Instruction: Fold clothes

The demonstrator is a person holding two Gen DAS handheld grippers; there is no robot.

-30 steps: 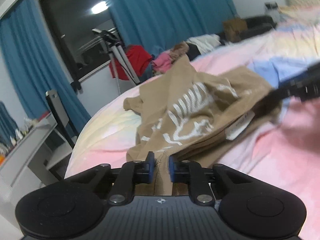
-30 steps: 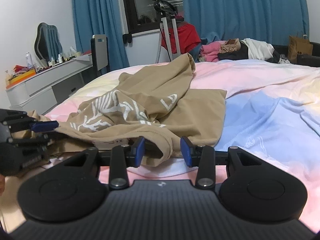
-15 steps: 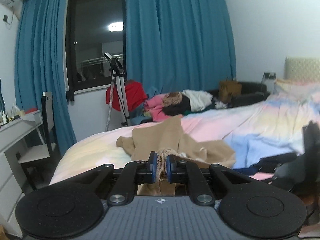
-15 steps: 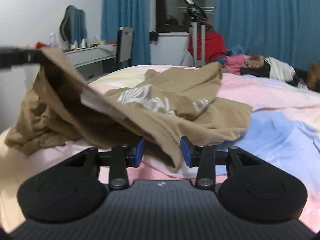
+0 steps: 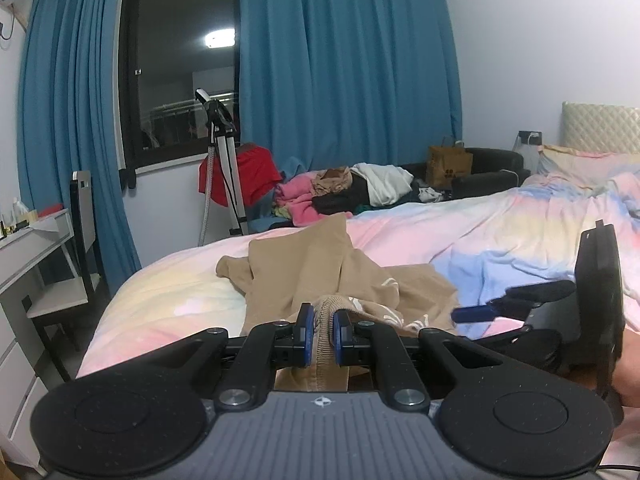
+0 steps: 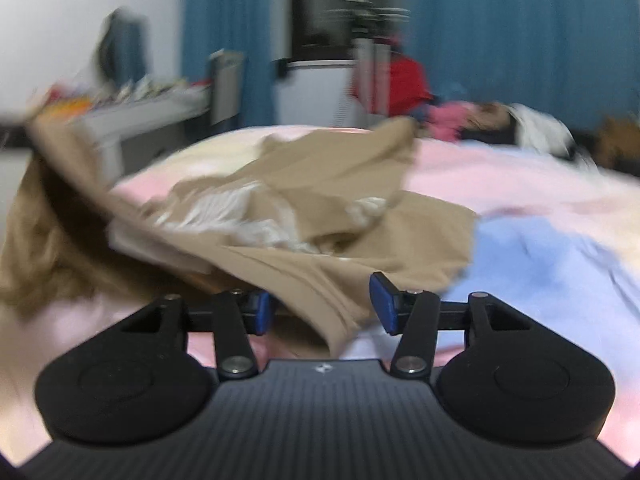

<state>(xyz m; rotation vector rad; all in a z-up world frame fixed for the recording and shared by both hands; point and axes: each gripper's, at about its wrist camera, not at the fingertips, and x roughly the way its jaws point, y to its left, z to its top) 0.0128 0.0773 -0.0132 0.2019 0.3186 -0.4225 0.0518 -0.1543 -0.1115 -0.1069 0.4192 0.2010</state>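
Note:
A tan T-shirt [image 5: 304, 276] with a white print lies crumpled on the pastel bedspread [image 5: 500, 232]. My left gripper [image 5: 323, 322] is shut on its ribbed edge and holds that edge up off the bed. The right wrist view is blurred; there the shirt [image 6: 320, 208] rises toward the left, and a loose fold of it hangs between the pads of my right gripper [image 6: 322, 308]. That gripper's jaws are opening and the blue pads stand apart from the cloth. The left wrist view shows the right gripper [image 5: 492, 320] low at the right, above the bedspread.
A heap of pink, black and white clothes [image 5: 352, 192] lies at the bed's far end beside a tripod [image 5: 224, 168] and blue curtains. A desk [image 5: 36, 248] and a chair [image 5: 82, 216] stand left of the bed. A paper bag [image 5: 448, 164] sits at the back right.
My left gripper has risen with the shirt's edge, so that side of the shirt now hangs up off the bed. The right gripper's jaws have spread wider around the fold.

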